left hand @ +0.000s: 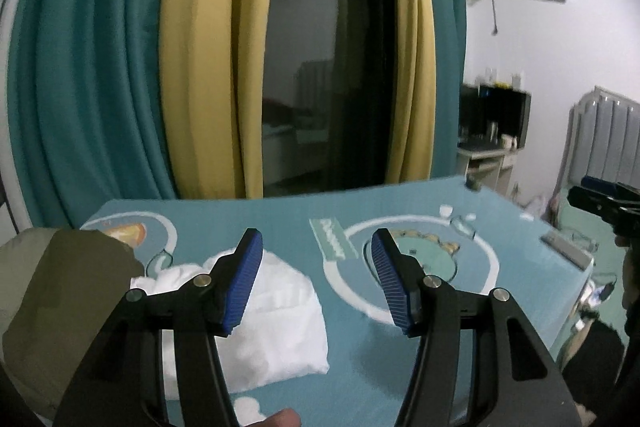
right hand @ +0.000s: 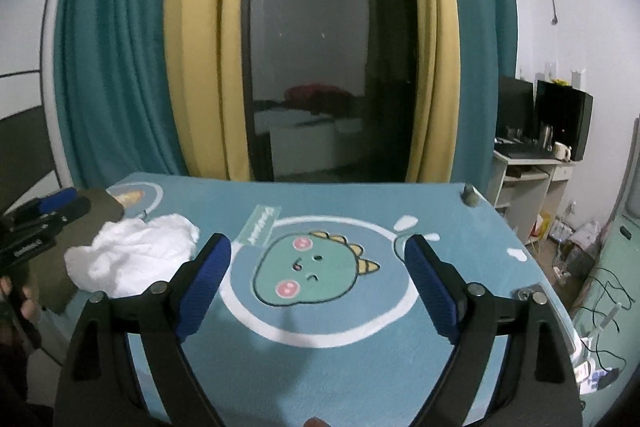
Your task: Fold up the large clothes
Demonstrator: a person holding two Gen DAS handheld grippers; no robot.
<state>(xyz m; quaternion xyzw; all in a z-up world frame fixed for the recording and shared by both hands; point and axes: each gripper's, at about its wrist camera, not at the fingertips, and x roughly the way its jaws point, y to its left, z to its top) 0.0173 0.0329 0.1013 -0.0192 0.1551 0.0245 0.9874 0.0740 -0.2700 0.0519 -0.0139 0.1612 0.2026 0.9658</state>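
A white garment (left hand: 276,319) lies crumpled on the left part of the blue dinosaur-print table cover (left hand: 360,203); it also shows in the right wrist view (right hand: 128,255). An olive-brown garment (left hand: 60,299) lies at the table's left edge, also in the right wrist view (right hand: 100,211). My left gripper (left hand: 316,247) is open and empty, held above the white garment. My right gripper (right hand: 318,251) is open and empty above the dinosaur print (right hand: 312,275). The right gripper shows at the far right of the left wrist view (left hand: 600,199), and the left gripper at the far left of the right wrist view (right hand: 44,215).
Teal and yellow curtains (right hand: 192,67) and a dark glass door (right hand: 320,67) stand behind the table. A desk with monitors (right hand: 536,131) is at the right, with cables and clutter on the floor (right hand: 592,267). A small dark knob (right hand: 469,195) sits at the table's far right corner.
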